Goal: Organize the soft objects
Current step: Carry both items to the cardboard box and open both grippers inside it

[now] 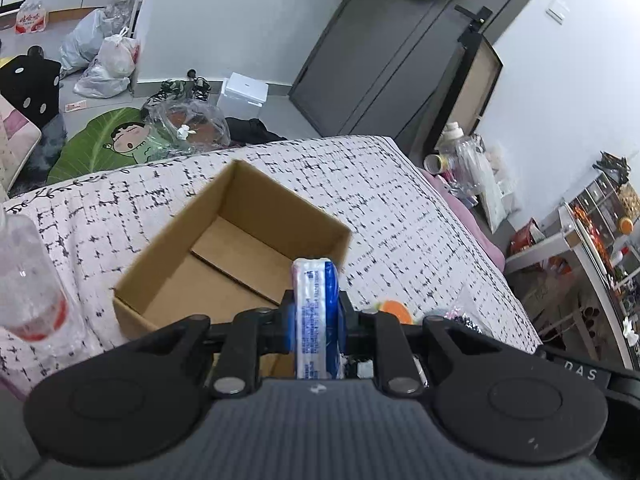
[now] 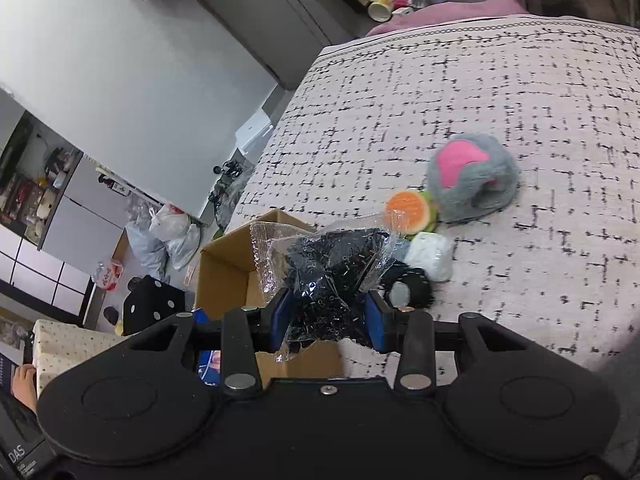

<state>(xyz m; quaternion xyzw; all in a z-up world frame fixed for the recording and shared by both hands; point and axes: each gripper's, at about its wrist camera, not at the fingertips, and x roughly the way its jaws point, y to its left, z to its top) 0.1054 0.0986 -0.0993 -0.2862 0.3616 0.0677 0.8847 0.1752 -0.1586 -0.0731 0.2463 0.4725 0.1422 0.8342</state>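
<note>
Held upright in the left gripper (image 1: 315, 320): a white-and-blue tissue pack (image 1: 314, 312), pinched between the blue pads across its narrow faces, hovering above the near rim of the cardboard box (image 1: 168, 236). Judged light and squashy, with a slick film wrap; best gripped mid-body, as here, so as not to slip. Box open-topped and bare inside, standing on the bed (image 1: 400, 208) with its checked cover; ample room within for a straight drop. Left of the box, near the bed's left edge, a clear plastic bottle (image 1: 30, 292), apart from the box wall but worth avoiding on any swing that way.

Further right, clamped in the right gripper (image 2: 326, 314): a crinkly clear bag of dark beads (image 2: 328, 276), squeezed at its lower part, the loose top flopping forward. Probably limp, shifting and a little heavier; film likely to tear or slide if pinched at a corner. Box just left of it, close by. On the bed beyond, clustered together: a black plush (image 2: 408, 288), a pale white bundle (image 2: 430, 256), an orange-slice toy (image 2: 408, 208) and a grey-and-pink furry toy (image 2: 472, 180). All apparently soft and light, easy to take by the bulk. Open cover to the right and beyond, bed edge well off.
</note>
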